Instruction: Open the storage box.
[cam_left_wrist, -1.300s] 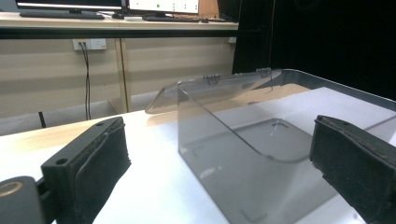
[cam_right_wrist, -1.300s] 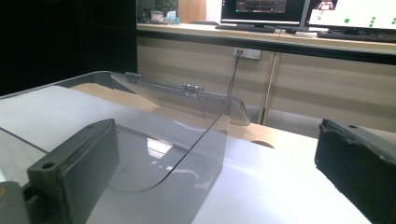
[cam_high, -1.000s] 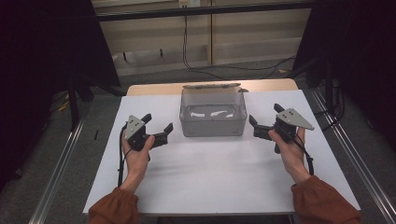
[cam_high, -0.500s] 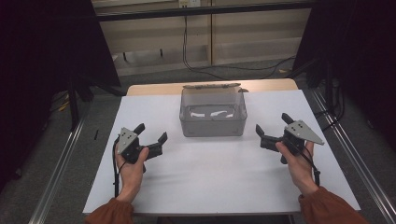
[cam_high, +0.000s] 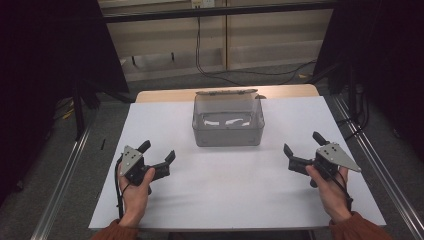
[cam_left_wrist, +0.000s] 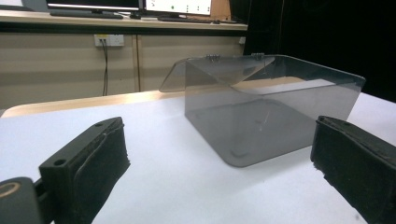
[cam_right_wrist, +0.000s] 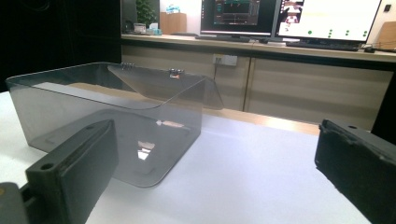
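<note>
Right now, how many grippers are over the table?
2. The left gripper is near the table's front left, the right gripper near its front right, both open, with the clear box standing farther back between them.

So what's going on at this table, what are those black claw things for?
A person holds a two-fingered gripper in each hand over a white table. The left gripper and right gripper are both open and hold nothing. Between and beyond them stands a clear plastic box with its hinged lid tipped open at the back. Neither gripper touches the box.
</note>
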